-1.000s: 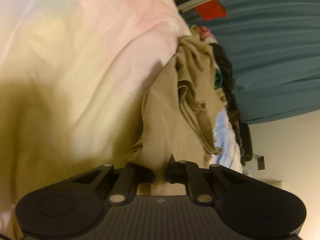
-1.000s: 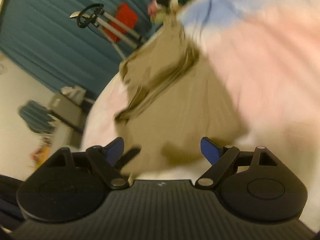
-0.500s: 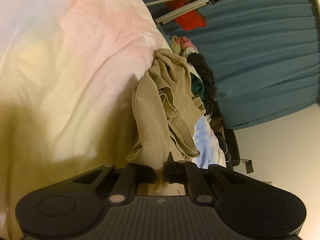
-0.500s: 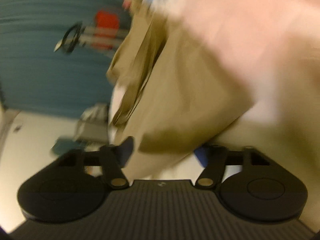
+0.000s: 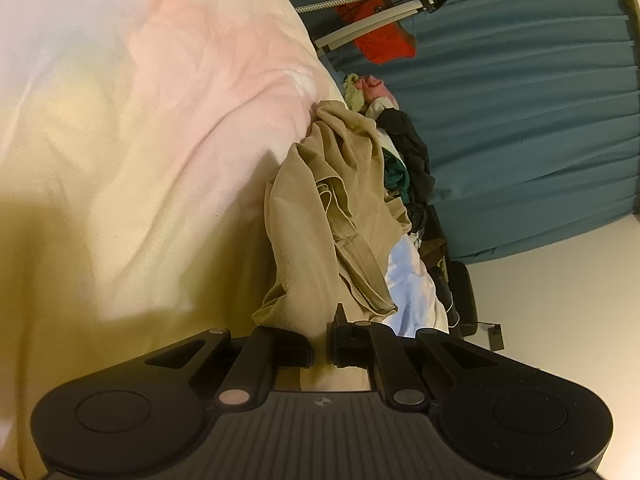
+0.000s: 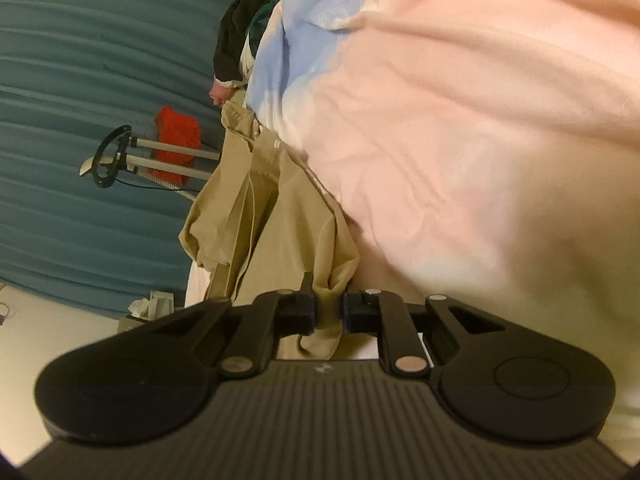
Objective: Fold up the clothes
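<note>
Left wrist view, left gripper pinching beige garment, right gripper closing on it

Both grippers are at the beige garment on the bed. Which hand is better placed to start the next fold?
Probably the left. The left gripper is shut on the beige garment; the right gripper is closing on a bunched corner of it.

Garment: laid on the bed.
Clothes pile: heaped behind the garment.
Curtain: hung behind the bed.
</note>
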The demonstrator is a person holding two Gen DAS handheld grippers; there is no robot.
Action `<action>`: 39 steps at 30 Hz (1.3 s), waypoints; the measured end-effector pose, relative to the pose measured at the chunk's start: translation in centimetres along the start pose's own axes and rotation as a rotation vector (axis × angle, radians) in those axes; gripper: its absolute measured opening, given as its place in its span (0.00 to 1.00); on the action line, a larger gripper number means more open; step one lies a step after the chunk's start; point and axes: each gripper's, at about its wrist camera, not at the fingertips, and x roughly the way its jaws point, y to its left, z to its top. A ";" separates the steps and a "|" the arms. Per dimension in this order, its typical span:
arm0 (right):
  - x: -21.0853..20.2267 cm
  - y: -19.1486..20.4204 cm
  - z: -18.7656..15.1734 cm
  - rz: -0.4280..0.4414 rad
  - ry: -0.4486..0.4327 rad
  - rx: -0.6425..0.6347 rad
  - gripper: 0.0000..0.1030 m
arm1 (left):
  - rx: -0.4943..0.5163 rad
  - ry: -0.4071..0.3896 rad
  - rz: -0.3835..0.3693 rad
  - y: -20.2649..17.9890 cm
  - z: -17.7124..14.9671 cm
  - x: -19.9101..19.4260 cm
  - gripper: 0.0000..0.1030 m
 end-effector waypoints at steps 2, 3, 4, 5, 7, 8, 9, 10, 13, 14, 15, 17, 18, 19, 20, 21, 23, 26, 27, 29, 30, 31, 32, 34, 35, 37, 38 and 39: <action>0.3 -0.3 0.3 0.008 0.023 0.020 0.14 | -0.002 -0.001 0.004 0.1 0.0 0.0 0.08; 0.6 -0.4 0.4 0.012 0.035 0.035 0.14 | -0.004 -0.001 0.005 0.1 0.0 0.0 0.08; 0.7 -0.4 0.4 0.009 0.044 0.042 0.16 | -0.005 -0.001 0.006 0.2 0.0 -0.1 0.08; 0.8 -0.5 0.3 0.007 0.054 0.048 0.16 | -0.005 -0.002 0.008 0.2 0.0 -0.1 0.08; 1.2 -0.7 0.2 0.009 0.089 0.070 0.16 | -0.006 -0.002 0.012 0.2 0.0 -0.1 0.08; 1.4 -0.8 0.1 0.007 0.106 0.081 0.16 | -0.006 -0.003 0.014 0.2 0.0 -0.2 0.08; 1.6 -0.9 0.1 0.004 0.113 0.089 0.16 | -0.006 -0.002 0.016 0.2 0.0 -0.2 0.08; 1.6 -1.0 0.1 0.003 0.116 0.091 0.17 | -0.006 -0.002 0.017 0.3 0.0 -0.2 0.08; 1.9 -0.9 0.1 0.016 0.134 0.088 0.16 | -0.008 -0.003 0.020 0.3 0.0 -0.3 0.08; 2.0 -0.9 0.1 0.023 0.143 0.093 0.16 | -0.008 -0.004 0.020 0.3 0.0 -0.3 0.08; 2.1 -0.9 0.0 0.033 0.154 0.098 0.16 | -0.007 -0.005 0.021 0.2 0.0 -0.3 0.08; 2.1 -0.9 -0.1 0.053 0.171 0.098 0.16 | -0.006 -0.007 0.019 0.2 0.0 -0.4 0.08; 2.0 -0.7 -0.1 0.060 0.175 0.091 0.16 | -0.006 -0.009 0.017 0.3 0.0 -0.4 0.08; 2.0 -0.5 -0.1 0.066 0.178 0.083 0.16 | -0.006 -0.010 0.015 0.3 0.0 -0.4 0.08; 2.0 -0.4 -0.1 0.068 0.182 0.077 0.16 | -0.006 -0.011 0.013 0.3 0.0 -0.4 0.08; 2.0 -0.3 0.0 0.070 0.186 0.072 0.16 | -0.007 -0.011 0.009 0.2 0.0 -0.4 0.08; 1.9 0.1 0.1 0.058 0.178 0.046 0.16 | -0.004 -0.011 0.001 0.1 0.0 -0.5 0.08; 1.3 1.0 0.1 0.077 0.139 -0.016 0.11 | 0.002 -0.018 -0.016 -0.3 -0.1 -0.7 0.08; 0.9 1.3 0.2 0.092 0.125 -0.028 0.10 | 0.005 -0.021 -0.026 -0.5 -0.1 -0.8 0.08; 0.1 1.8 0.3 0.126 0.091 -0.052 0.09 | 0.018 -0.034 -0.050 -0.9 -0.1 -1.2 0.07; -0.3 2.1 0.4 0.142 0.074 -0.064 0.09 | 0.021 -0.040 -0.060 -1.0 -0.1 -1.5 0.07; -0.7 2.4 0.5 0.159 0.057 -0.077 0.08 | 0.022 -0.043 -0.071 -1.2 -0.1 -1.7 0.07; -1.0 2.6 0.6 0.169 0.046 -0.084 0.08 | 0.023 -0.046 -0.082 -1.3 -0.2 -2.0 0.07; -1.8 2.9 0.7 0.186 0.027 -0.095 0.08 | 0.029 -0.052 -0.104 -1.7 -0.3 -2.6 0.06; -2.2 3.1 0.6 0.193 0.020 -0.105 0.08 | 0.037 -0.056 -0.115 -1.9 -0.3 -3.0 0.06; -3.0 3.7 0.5 0.208 0.005 -0.127 0.08 | 0.061 -0.066 -0.132 -2.5 -0.6 -3.9 0.06; -3.5 3.9 0.3 0.216 -0.003 -0.140 0.08 | 0.077 -0.070 -0.139 -2.8 -0.7 -4.3 0.06; -4.1 4.2 0.2 0.224 -0.012 -0.153 0.08 | 0.093 -0.073 -0.147 -3.1 -0.9 -4.8 0.06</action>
